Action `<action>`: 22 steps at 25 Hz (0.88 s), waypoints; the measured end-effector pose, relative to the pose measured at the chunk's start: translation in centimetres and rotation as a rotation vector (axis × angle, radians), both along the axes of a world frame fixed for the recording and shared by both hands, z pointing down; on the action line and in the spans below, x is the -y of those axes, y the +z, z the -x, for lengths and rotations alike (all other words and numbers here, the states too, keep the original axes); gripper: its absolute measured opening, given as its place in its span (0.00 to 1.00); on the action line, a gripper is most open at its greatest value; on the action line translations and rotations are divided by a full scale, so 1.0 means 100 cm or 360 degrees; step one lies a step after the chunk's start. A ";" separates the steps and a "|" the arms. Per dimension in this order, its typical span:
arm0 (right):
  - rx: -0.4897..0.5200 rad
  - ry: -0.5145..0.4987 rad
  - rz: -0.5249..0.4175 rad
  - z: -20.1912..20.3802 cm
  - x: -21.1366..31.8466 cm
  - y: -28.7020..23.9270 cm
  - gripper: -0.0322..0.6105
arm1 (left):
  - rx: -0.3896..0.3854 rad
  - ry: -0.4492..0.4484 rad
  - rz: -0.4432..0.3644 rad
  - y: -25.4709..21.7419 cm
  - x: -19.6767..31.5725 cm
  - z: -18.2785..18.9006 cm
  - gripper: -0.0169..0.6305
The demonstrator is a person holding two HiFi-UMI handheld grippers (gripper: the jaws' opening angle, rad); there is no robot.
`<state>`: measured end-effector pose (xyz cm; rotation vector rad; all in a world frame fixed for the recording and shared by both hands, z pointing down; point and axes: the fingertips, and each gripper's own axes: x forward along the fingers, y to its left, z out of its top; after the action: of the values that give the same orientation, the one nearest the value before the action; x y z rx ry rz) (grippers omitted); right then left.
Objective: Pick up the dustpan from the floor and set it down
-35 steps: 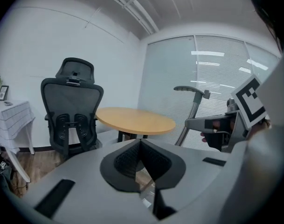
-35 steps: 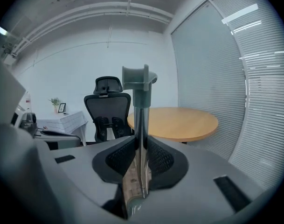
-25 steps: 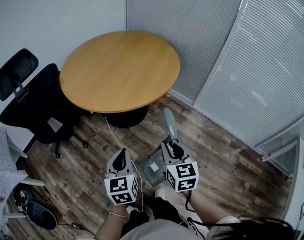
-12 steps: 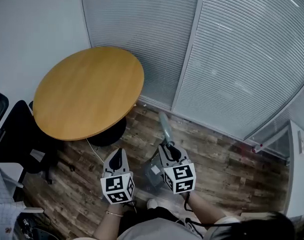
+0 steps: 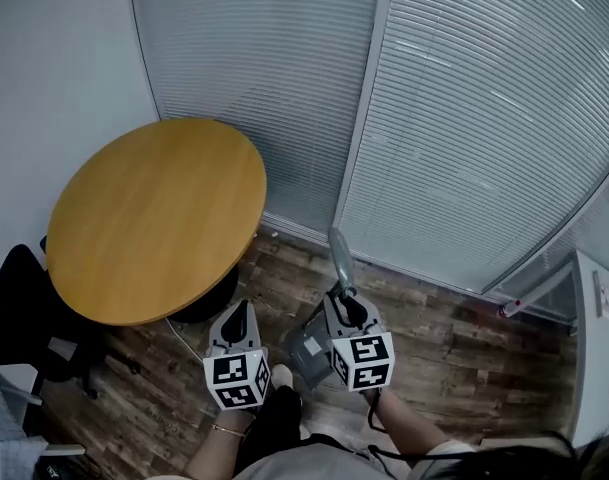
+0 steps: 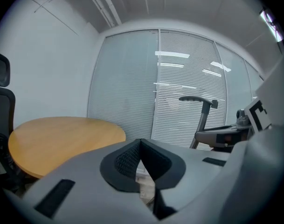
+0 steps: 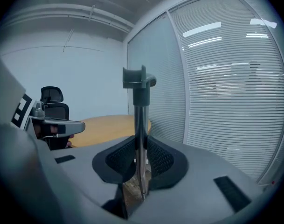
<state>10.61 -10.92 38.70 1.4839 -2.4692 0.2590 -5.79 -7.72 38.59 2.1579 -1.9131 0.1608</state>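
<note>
The grey dustpan [image 5: 304, 349] hangs above the wooden floor, its long upright handle [image 5: 340, 256] rising toward the blinds. My right gripper [image 5: 346, 304] is shut on that handle; in the right gripper view the metal handle pole [image 7: 141, 120] stands clamped between the black pads [image 7: 160, 160], its grip piece on top. My left gripper [image 5: 240, 319] floats beside it to the left, shut with nothing between its pads [image 6: 128, 160]. In the left gripper view the dustpan handle [image 6: 200, 119] and the right gripper [image 6: 221, 136] show at the right.
A round wooden table [image 5: 154, 218] stands to the left, a black office chair [image 5: 12, 313] beyond it. Glass walls with white blinds [image 5: 464, 138] close off the far side. A thin cable [image 5: 184, 334] lies on the floor. A white cabinet edge [image 5: 599, 368] is at far right.
Both grippers have travelled sideways together, the dustpan still in the right one. The table and chair have slid left in the head view and the blinds now fill more of it.
</note>
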 end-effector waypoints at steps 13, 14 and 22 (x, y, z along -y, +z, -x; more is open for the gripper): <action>-0.0004 0.0114 0.0042 -0.012 0.110 0.015 0.20 | -0.0029 0.0131 0.0047 0.021 0.129 -0.011 0.03; -0.0003 0.0125 0.0043 -0.013 0.121 0.014 0.20 | -0.0032 0.0134 0.0054 0.022 0.140 -0.011 0.03; -0.0005 0.0152 0.0012 -0.007 0.187 0.008 0.20 | -0.0065 0.0116 0.0018 0.012 0.207 0.009 0.03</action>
<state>11.28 -29.60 39.48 1.6005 -2.3955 0.2834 -6.73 -28.45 39.78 2.2077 -1.8083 0.1397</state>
